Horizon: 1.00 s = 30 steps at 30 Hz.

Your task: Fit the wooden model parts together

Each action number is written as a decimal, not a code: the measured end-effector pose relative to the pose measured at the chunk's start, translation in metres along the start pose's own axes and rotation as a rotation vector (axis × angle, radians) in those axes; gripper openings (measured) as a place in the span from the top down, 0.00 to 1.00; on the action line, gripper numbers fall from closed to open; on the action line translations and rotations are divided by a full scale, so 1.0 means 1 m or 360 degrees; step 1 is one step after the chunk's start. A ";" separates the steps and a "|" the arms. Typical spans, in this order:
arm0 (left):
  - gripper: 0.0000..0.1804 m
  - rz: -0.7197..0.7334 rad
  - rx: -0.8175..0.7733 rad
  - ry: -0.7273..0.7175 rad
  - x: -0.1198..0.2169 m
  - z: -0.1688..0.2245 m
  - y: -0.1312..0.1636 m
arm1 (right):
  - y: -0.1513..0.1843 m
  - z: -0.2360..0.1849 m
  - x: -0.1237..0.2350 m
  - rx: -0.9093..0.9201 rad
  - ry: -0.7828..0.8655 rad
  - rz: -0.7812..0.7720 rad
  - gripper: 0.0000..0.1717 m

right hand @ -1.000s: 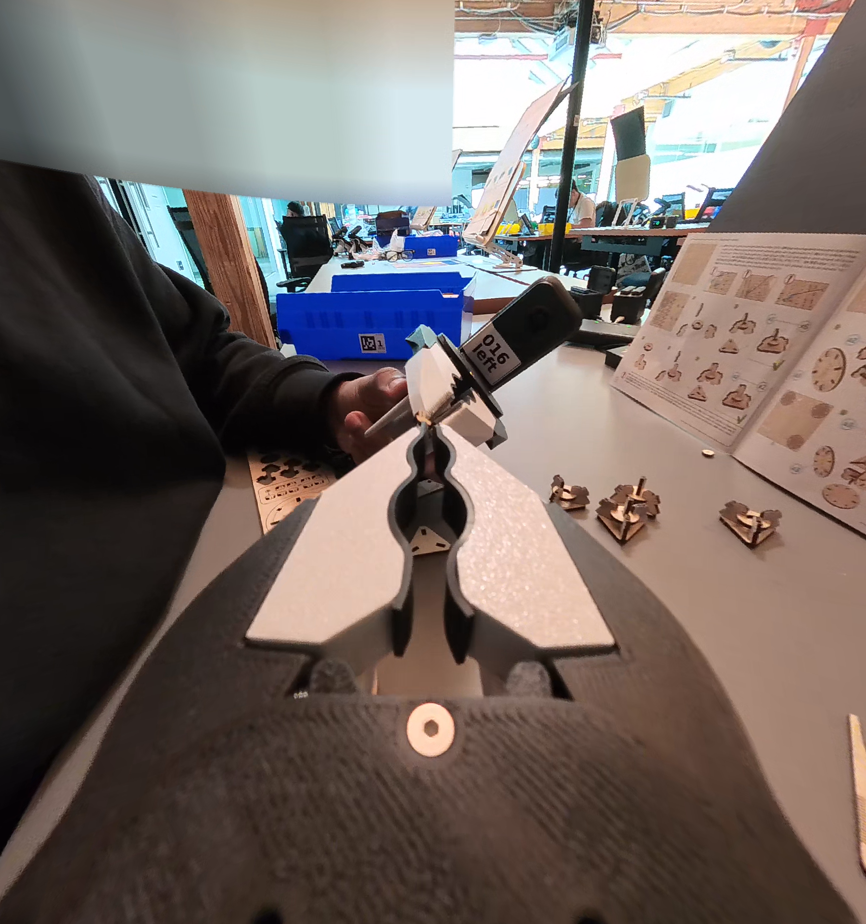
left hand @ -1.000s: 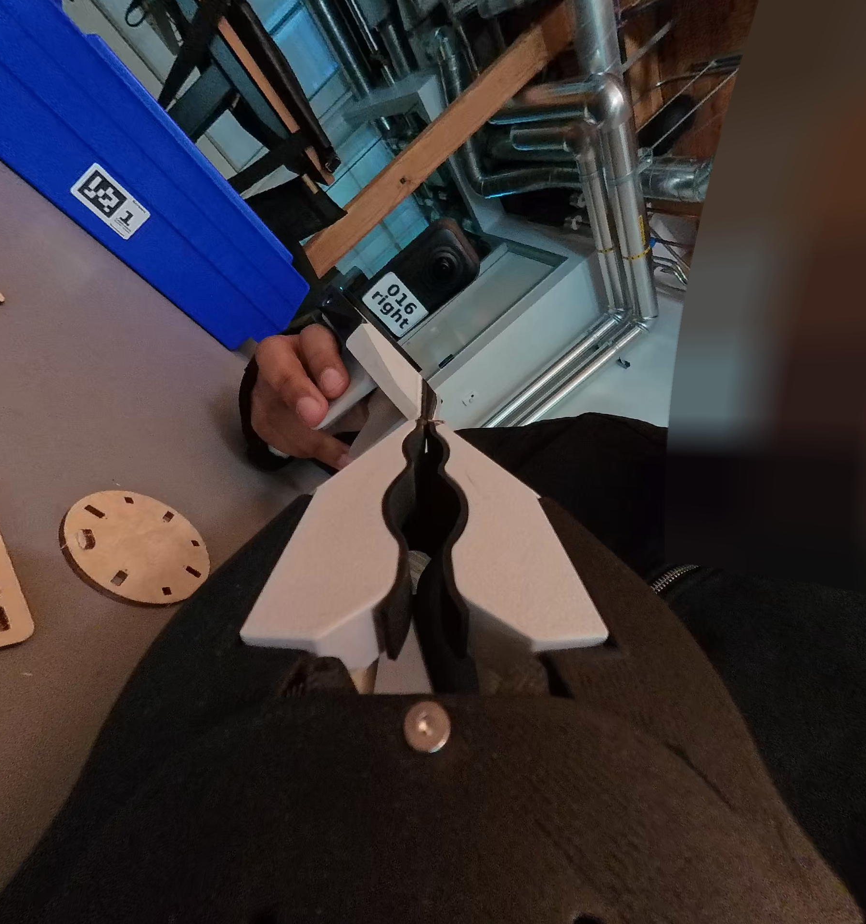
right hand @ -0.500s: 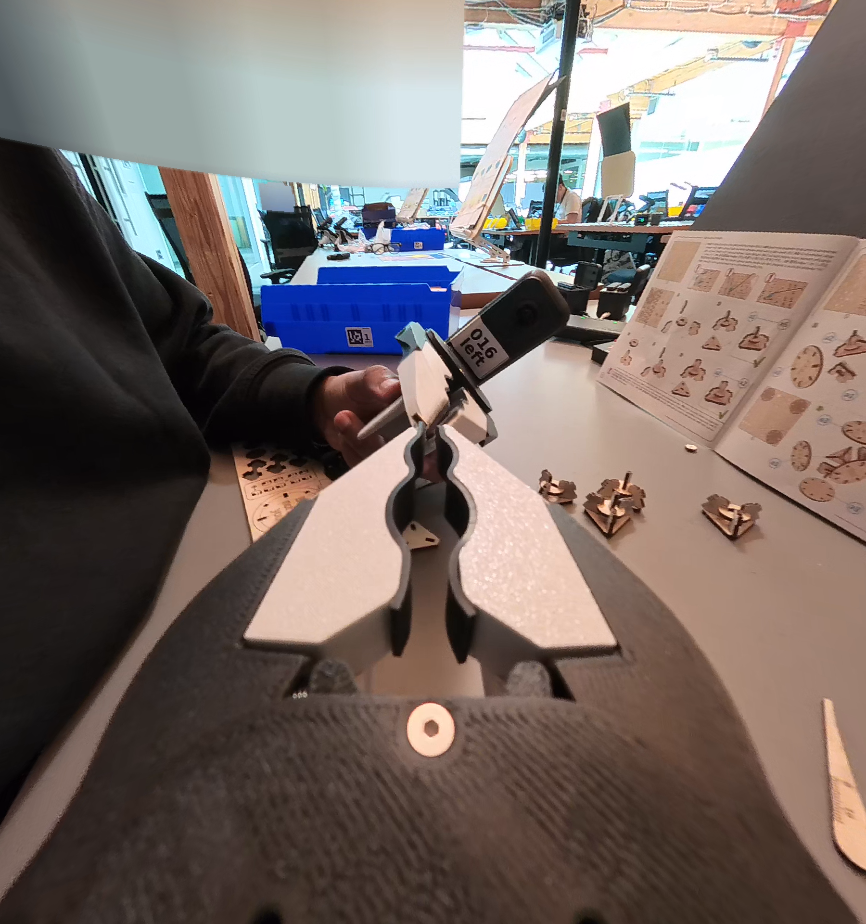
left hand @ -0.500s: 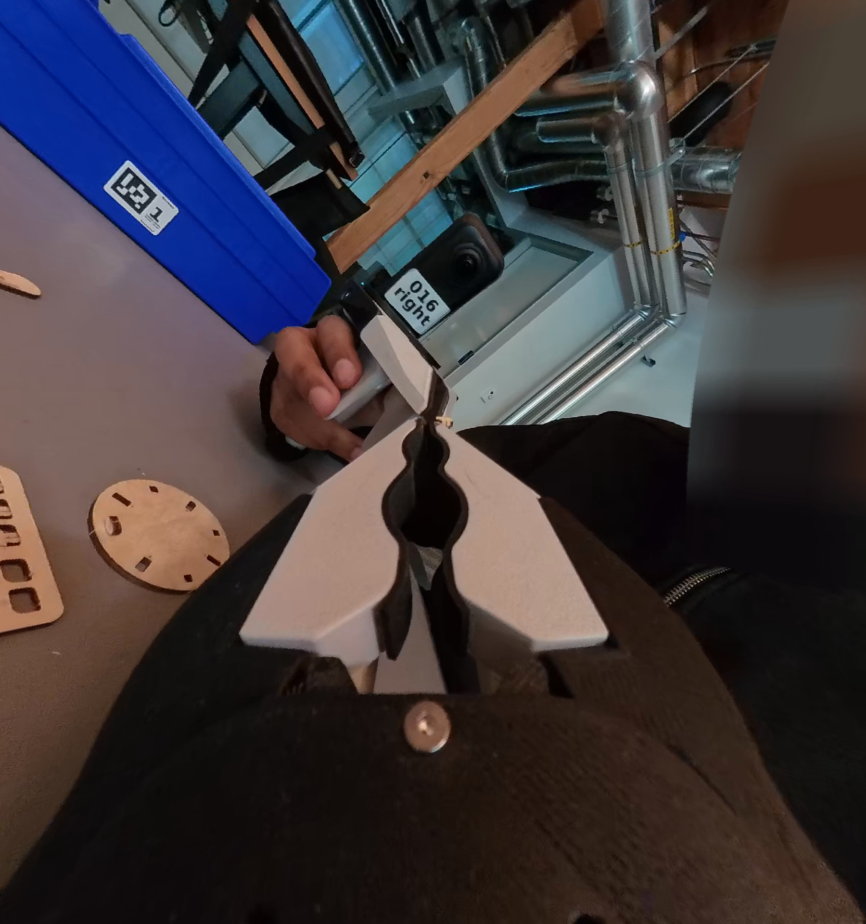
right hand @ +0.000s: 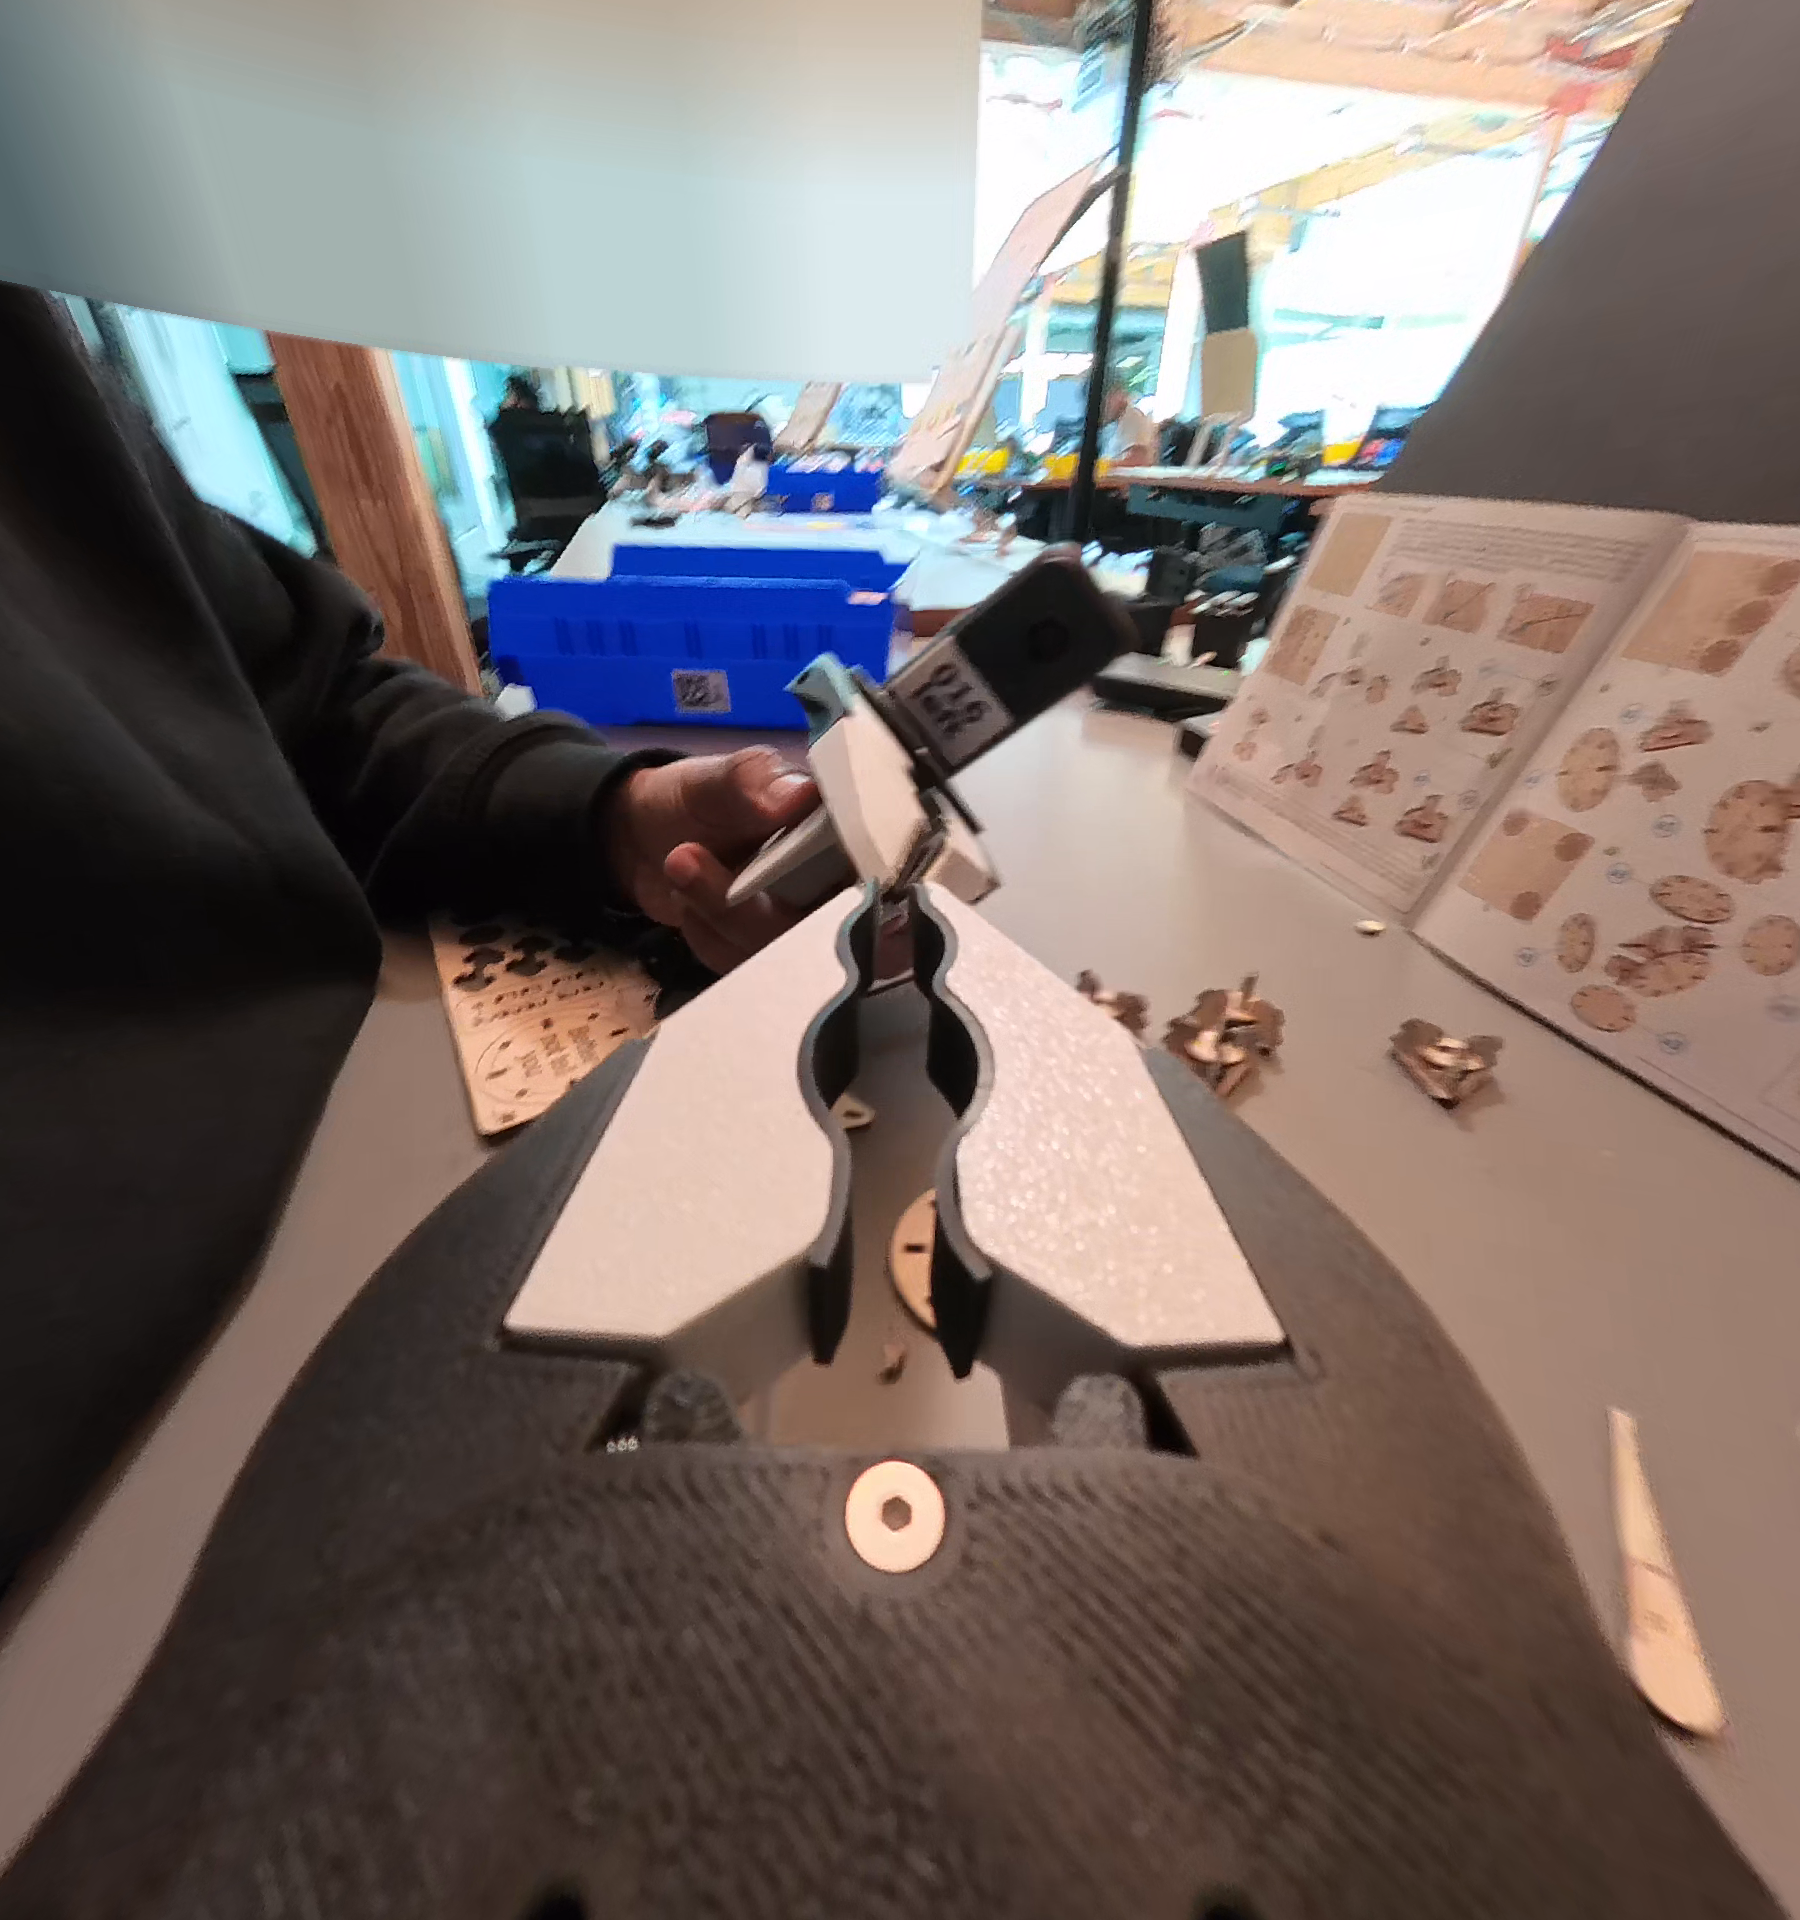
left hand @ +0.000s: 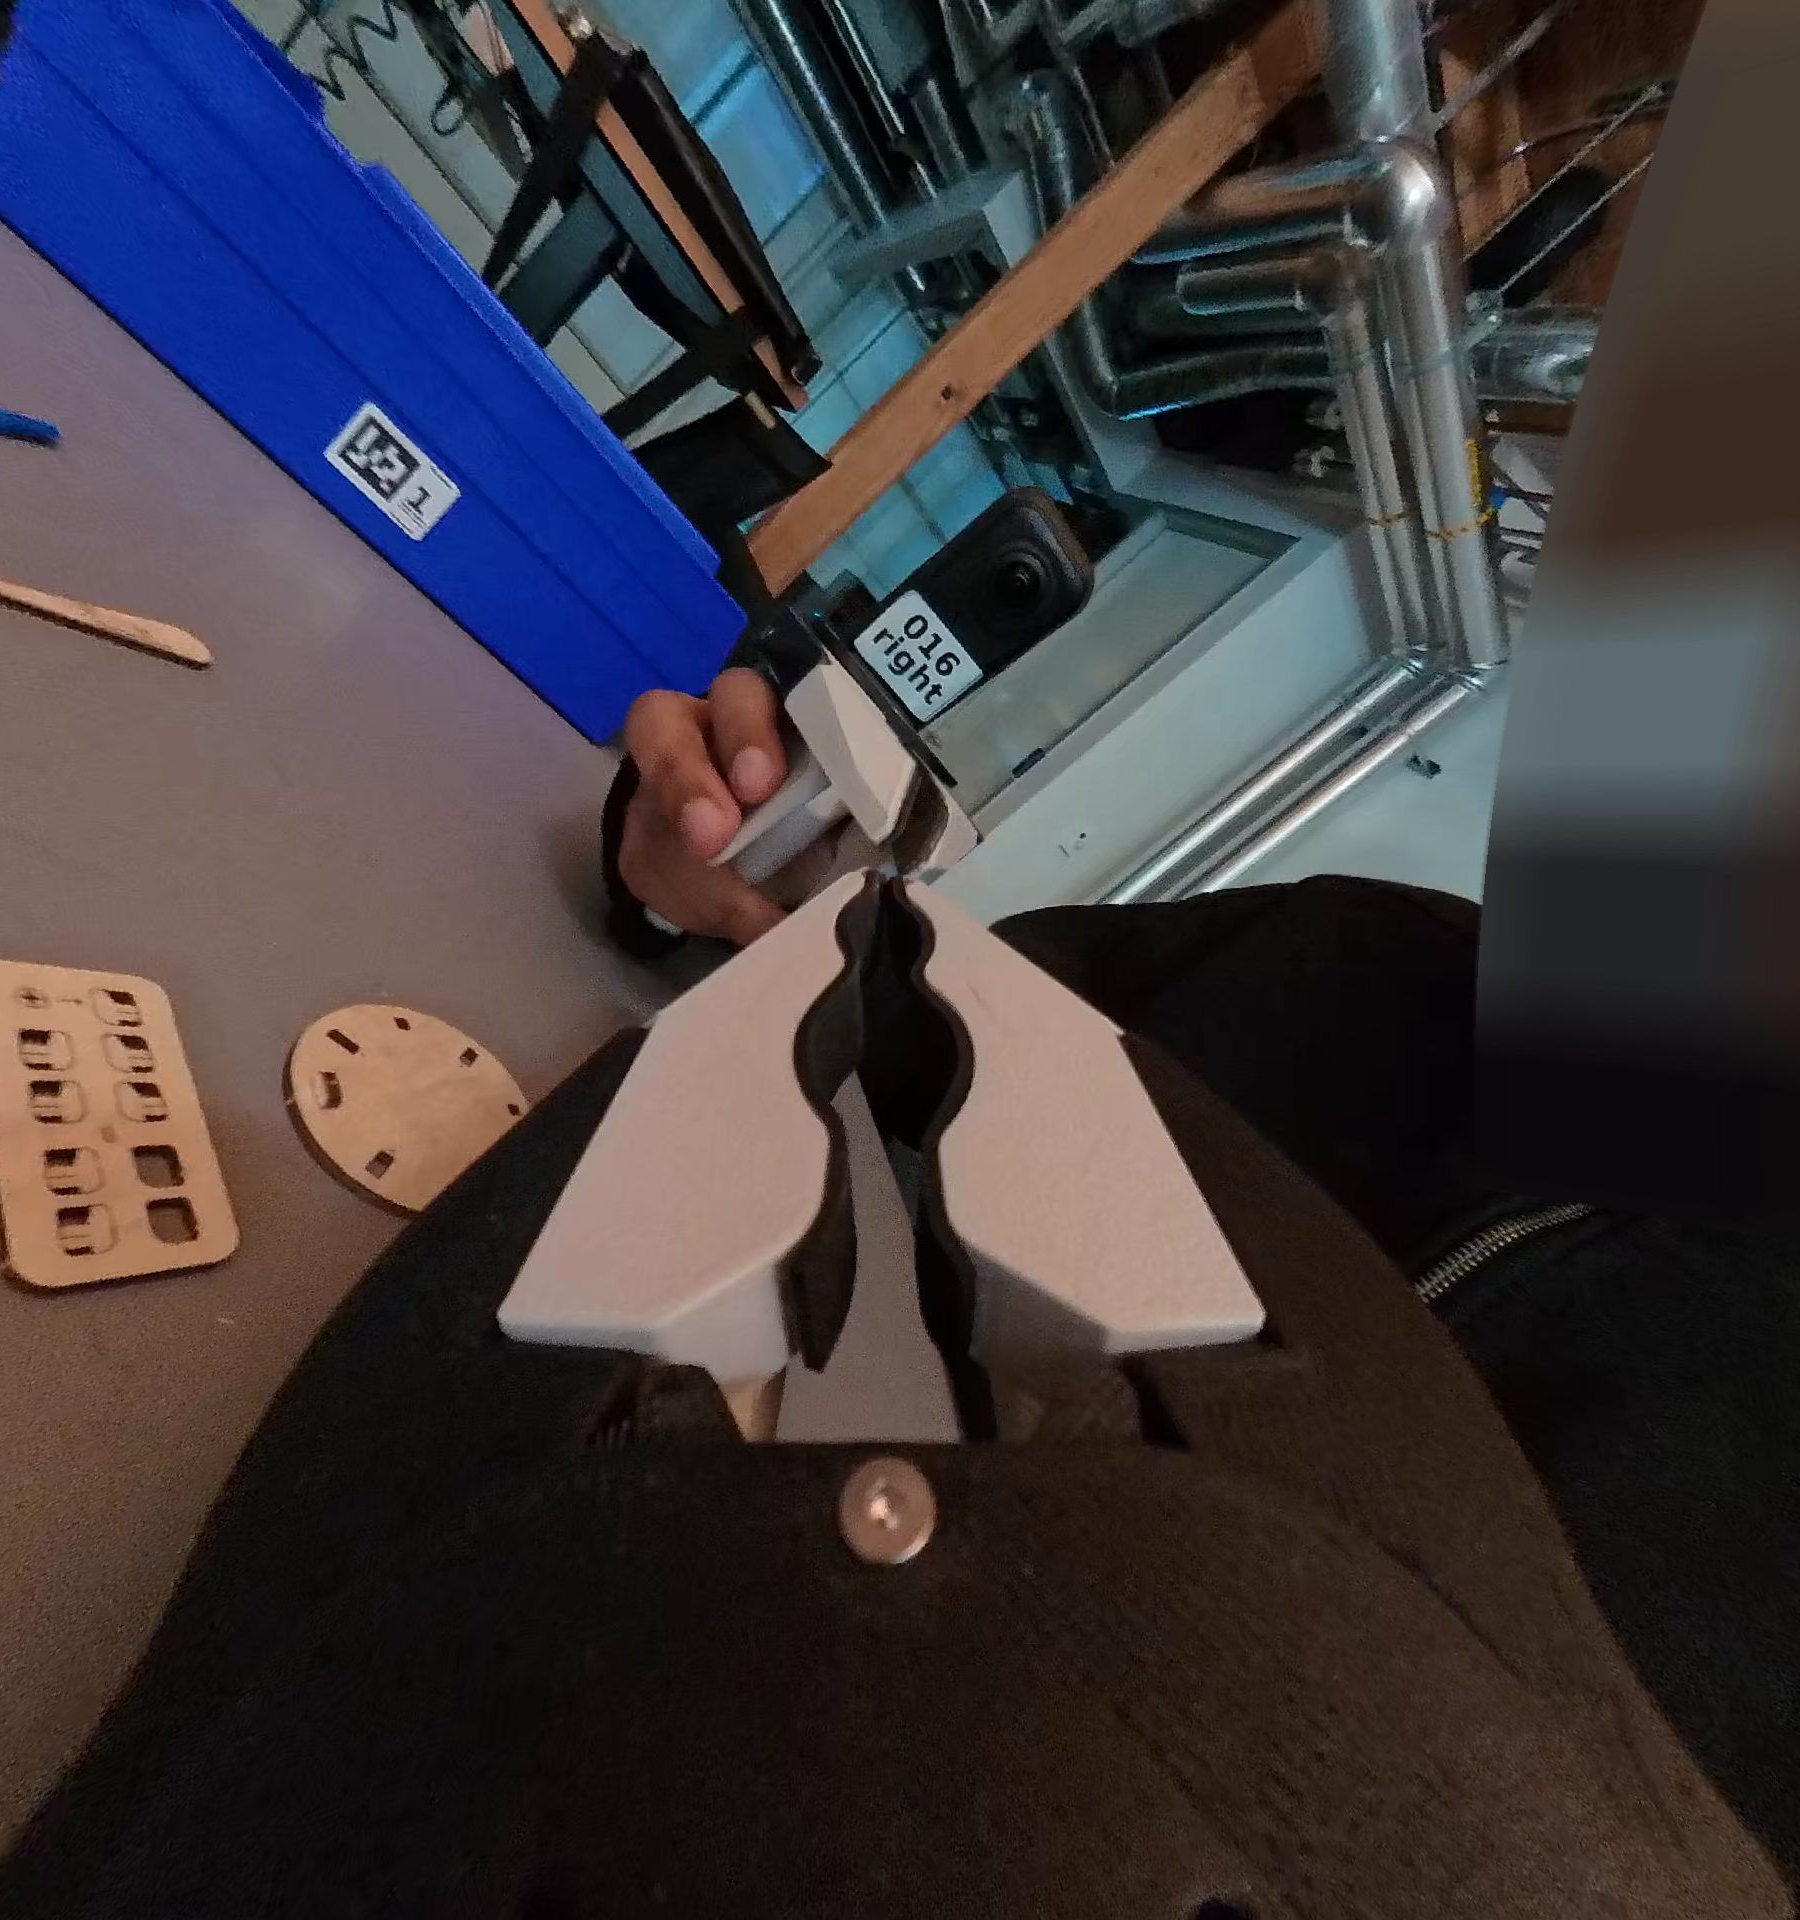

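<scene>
Both grippers are held by hand above the grey table, tip to tip. In the left wrist view my left gripper (left hand: 888, 881) is shut, and a tiny pale sliver (left hand: 888, 865) pokes out of its tips. The picture is too blurred to tell what the sliver is. The right gripper (left hand: 911, 836) faces it from just beyond, fingers slightly parted, nearly touching the sliver. In the right wrist view my right gripper (right hand: 894, 899) stands a little open with nothing pressed between its pads. The left gripper (right hand: 922, 862) hangs just past its tips.
A blue bin (left hand: 304, 312) stands at the table's back. A round wooden disc (left hand: 402, 1101), a cut-out wooden sheet (left hand: 96, 1122) and a wooden stick (left hand: 75, 618) lie below. An open instruction booklet (right hand: 1498, 779), small wooden assemblies (right hand: 1223, 1029) and another stick (right hand: 1654, 1579) lie to the right. Less than 4 cm separates the two grippers' tips. Both grippers' tips are roughly 20 cm from the stick (right hand: 1654, 1579).
My right gripper's jaws have parted a little; a second ago they were shut at the meeting point. The left stays shut. Both grippers have shifted slightly over the table.
</scene>
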<state>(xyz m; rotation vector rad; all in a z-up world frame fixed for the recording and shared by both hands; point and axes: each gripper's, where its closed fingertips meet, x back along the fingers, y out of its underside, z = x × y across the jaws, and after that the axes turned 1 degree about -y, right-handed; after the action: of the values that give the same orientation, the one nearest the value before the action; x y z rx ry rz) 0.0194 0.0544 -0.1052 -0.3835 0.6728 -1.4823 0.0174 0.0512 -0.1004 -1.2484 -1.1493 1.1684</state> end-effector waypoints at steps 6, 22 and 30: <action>1.00 0.0011 -0.0108 -0.0110 0.004 -0.005 -0.004 | 0.000 0.024 0.014 -0.0081 0.0158 -0.0032 0.97; 1.00 -0.0109 -0.0218 -0.0248 0.000 -0.015 0.007 | 0.108 -0.002 0.030 -0.0157 -0.0086 -0.1104 0.90; 1.00 -0.0123 -0.0228 -0.0261 0.000 -0.016 0.008 | 0.114 -0.001 0.031 -0.0098 -0.0075 -0.1166 0.98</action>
<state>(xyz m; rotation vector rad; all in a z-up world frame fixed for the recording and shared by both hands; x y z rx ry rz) 0.0156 0.0580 -0.1227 -0.6407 0.6403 -1.4614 0.0199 0.0808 -0.2145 -0.7280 -1.5096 0.6116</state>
